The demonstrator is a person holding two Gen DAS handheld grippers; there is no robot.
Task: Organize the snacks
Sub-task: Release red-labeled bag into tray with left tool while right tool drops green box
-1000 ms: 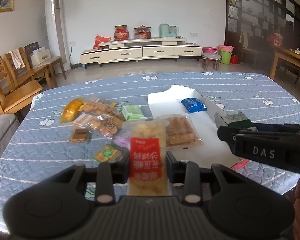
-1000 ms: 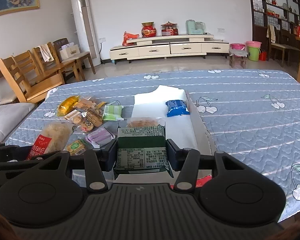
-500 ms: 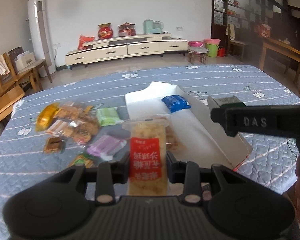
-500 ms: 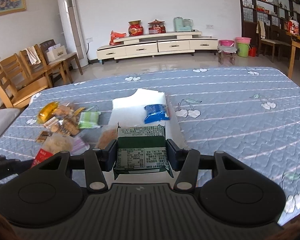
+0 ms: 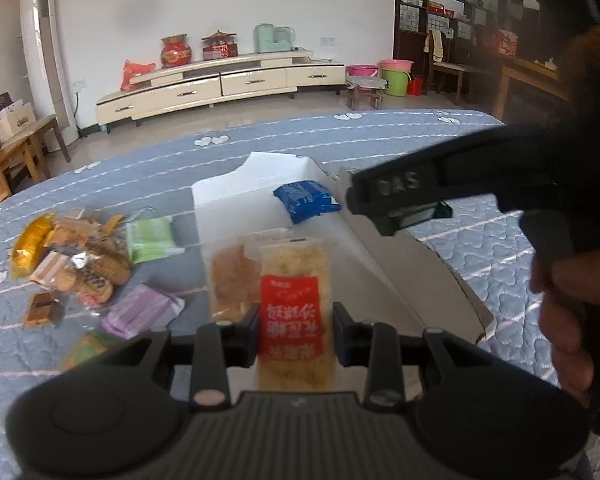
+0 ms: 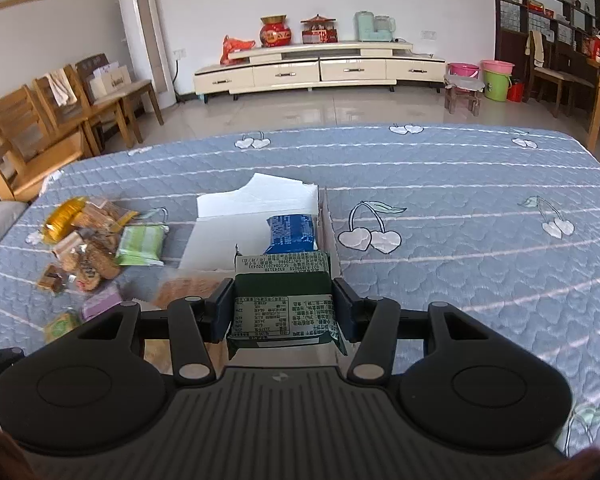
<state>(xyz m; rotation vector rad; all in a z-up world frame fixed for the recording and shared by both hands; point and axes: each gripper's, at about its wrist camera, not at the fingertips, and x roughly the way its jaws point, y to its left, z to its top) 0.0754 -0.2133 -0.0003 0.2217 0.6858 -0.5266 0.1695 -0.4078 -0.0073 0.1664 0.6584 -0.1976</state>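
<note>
My left gripper [image 5: 294,326] is shut on a clear snack pack with a red label [image 5: 293,312], held over the near end of the open white box [image 5: 364,256]. My right gripper [image 6: 284,310] is shut on a dark green snack pack [image 6: 283,300] and holds it above the box's right side [image 6: 326,220]. Inside the box lie a blue pack [image 5: 305,200], also in the right wrist view [image 6: 292,234], and a clear pack of brown biscuits [image 5: 232,276]. The right gripper's body [image 5: 440,192] crosses the left wrist view.
A pile of loose snacks [image 5: 84,256] lies left of the box on the blue quilted cover [image 6: 480,240]: a yellow pack [image 5: 30,242], a light green pack [image 5: 150,236], a purple pack [image 5: 140,312]. Wooden chairs [image 6: 28,132] stand at the left.
Both grippers have moved forward and to the right over the white box, each still holding its pack. The right gripper has risen higher in the left wrist view.
</note>
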